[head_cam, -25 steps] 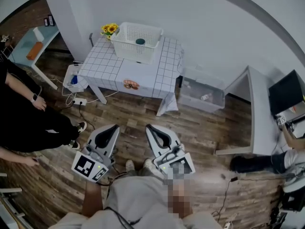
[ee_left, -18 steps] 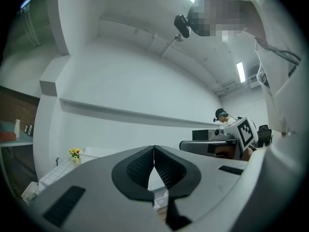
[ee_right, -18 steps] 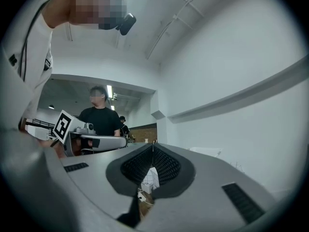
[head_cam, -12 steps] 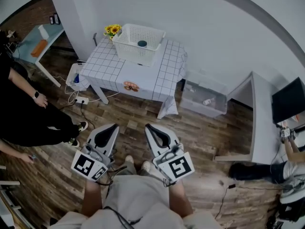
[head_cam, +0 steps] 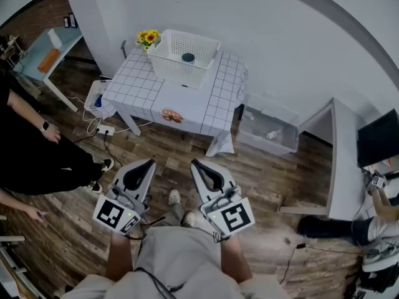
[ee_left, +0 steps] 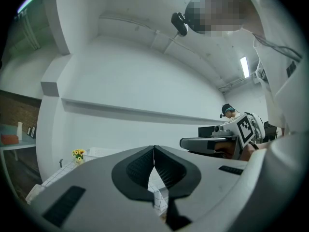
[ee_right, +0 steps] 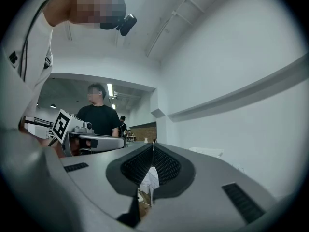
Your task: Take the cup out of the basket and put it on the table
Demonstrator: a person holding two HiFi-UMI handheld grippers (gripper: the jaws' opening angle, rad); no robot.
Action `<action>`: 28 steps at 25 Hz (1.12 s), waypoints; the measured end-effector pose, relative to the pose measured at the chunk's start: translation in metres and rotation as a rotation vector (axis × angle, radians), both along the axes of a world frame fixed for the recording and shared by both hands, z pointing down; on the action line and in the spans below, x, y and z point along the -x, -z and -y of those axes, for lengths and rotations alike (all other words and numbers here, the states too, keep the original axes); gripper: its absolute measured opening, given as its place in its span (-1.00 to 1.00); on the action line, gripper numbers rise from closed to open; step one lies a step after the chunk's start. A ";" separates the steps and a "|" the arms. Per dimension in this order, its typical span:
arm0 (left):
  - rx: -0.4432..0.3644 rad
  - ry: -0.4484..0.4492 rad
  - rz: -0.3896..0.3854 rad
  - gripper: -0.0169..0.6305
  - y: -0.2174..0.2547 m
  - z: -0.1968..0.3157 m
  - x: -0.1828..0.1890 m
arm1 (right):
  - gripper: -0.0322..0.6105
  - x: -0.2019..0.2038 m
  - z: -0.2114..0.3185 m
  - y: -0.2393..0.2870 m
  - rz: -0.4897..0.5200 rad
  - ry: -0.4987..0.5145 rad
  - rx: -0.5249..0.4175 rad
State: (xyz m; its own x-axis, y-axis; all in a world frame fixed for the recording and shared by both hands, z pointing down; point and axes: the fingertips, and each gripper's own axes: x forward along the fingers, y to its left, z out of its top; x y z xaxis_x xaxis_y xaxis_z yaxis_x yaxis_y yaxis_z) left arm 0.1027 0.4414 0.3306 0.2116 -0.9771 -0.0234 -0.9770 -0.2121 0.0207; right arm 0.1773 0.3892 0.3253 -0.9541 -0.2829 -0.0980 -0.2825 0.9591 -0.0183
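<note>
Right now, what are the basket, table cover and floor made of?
Basket: likely white plastic, matte; walls are a moulded lattice of holes.
Table cover: cloth or thin vinyl, white with dark grid; a corner hangs draped.
Floor: brown wood-look planks with grain; wood or laminate, can't tell.

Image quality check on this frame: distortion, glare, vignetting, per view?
Head view: heavy fisheye, a dark arc cuts off the upper right; basket and cup are tiny but sharp. Left gripper view: round black vignette, ceiling light blown out. Right gripper view: same vignette, strip light flares.
</note>
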 end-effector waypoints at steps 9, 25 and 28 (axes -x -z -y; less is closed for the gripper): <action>-0.004 -0.020 0.000 -0.91 -0.003 0.050 0.049 | -0.87 0.044 0.053 -0.006 -0.017 -0.032 0.012; -0.004 -0.048 -0.015 -0.91 -0.002 0.120 0.116 | -0.87 0.109 0.120 -0.009 -0.048 -0.069 0.010; -0.002 -0.046 -0.016 -0.91 -0.001 0.137 0.122 | -0.87 0.115 0.138 -0.009 -0.050 -0.069 0.011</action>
State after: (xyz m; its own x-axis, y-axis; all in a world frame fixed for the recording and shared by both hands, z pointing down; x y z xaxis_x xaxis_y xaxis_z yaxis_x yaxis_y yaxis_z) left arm -0.0194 0.3041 0.3319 0.2556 -0.9664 -0.0286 -0.9659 -0.2566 0.0356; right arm 0.0619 0.2516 0.3338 -0.9358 -0.3492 -0.0478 -0.3490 0.9370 -0.0127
